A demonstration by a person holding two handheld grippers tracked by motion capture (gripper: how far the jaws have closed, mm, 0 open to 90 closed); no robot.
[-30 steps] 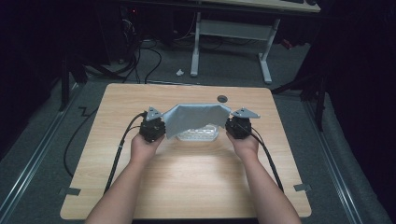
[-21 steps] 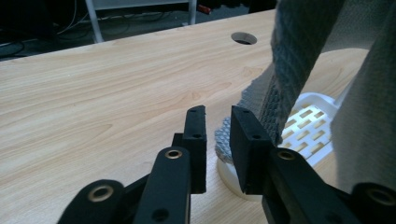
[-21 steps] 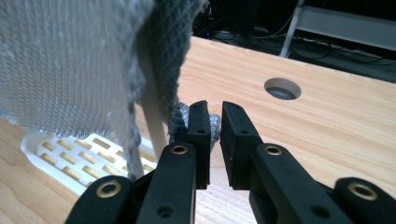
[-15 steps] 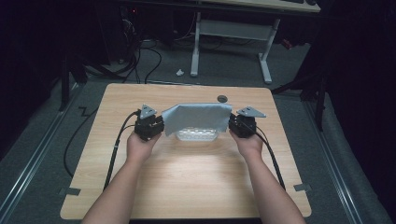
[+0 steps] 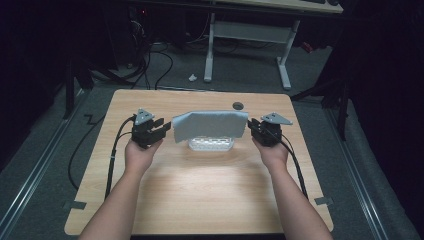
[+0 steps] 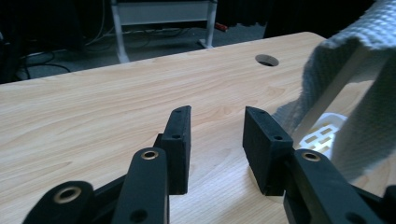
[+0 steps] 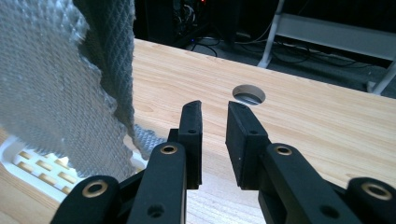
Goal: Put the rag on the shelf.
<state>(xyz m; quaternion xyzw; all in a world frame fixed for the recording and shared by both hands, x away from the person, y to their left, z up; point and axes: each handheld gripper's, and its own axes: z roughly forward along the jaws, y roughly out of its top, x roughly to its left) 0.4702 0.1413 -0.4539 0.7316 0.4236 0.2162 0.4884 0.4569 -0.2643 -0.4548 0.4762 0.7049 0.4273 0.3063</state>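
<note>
A grey textured cloth (image 5: 210, 125) hangs draped over a white slotted rack (image 5: 211, 144) at mid-table. My left gripper (image 5: 164, 129) sits just left of the cloth's left edge. Its jaws have just been opening, and nothing is between them. In the left gripper view the open gripper (image 6: 217, 116) frames bare wood, with the cloth (image 6: 369, 70) and rack (image 6: 322, 135) off to the right. My right gripper (image 5: 251, 127) is just right of the cloth. Its jaws have also just been opening, though less wide. The right gripper view shows that gripper (image 7: 214, 106) empty beside the cloth (image 7: 51, 93) and rack (image 7: 32, 163).
A round cable hole (image 5: 238, 105) lies in the tabletop behind the cloth. Black cables trail from both grippers toward the table's sides. Behind the table (image 5: 150, 200) stand a white desk frame (image 5: 247, 37) and floor cables. Bare wood spreads in front of the rack.
Both grippers have let go of the cloth's ends, opened, and drawn a little outward. The cloth now hangs by itself over the rack.
</note>
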